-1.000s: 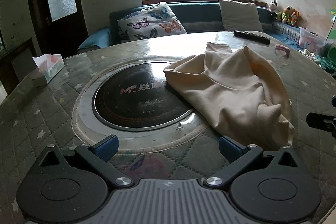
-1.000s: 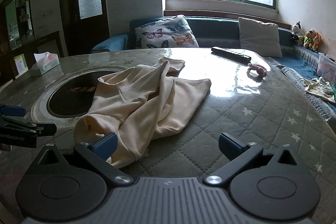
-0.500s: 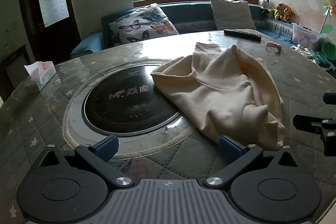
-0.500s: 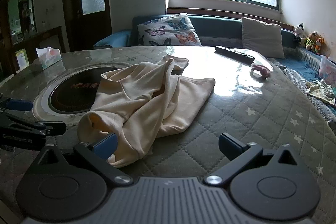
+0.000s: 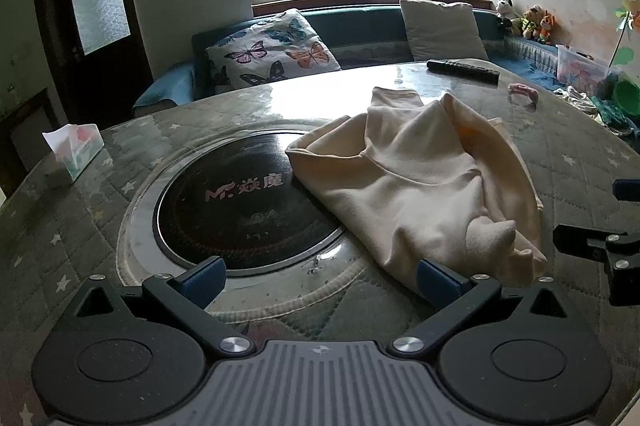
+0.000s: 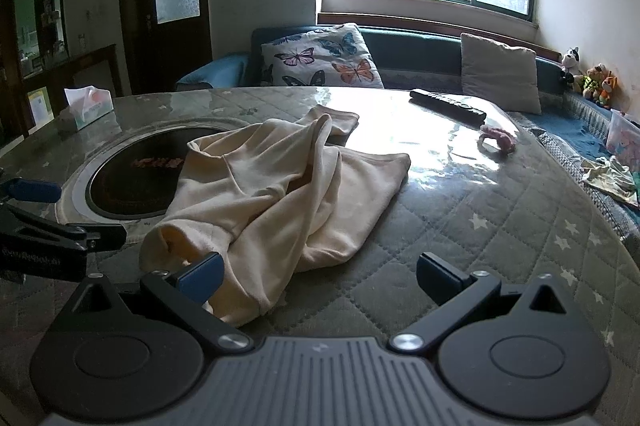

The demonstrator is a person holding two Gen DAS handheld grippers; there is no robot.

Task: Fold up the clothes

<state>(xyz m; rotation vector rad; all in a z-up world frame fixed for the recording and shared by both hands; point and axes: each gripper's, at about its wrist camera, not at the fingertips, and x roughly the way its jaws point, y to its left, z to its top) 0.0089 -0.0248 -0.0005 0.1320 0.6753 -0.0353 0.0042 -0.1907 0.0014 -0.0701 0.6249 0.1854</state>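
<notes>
Left wrist view showed both grippers, left point(image 5: 320, 276) and right point(image 6: 320, 276), spread apart and empty beside the crumpled cream garment point(image 5: 420, 186) on the table point(image 5: 60, 246).

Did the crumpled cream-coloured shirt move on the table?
No. The crumpled cream-coloured shirt overlaps the round black hotplate at the same edge as before; only the cameras shifted.

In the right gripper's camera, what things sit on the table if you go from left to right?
Tissue box → black round hob → cream garment → remote control → pink hair tie.
</notes>
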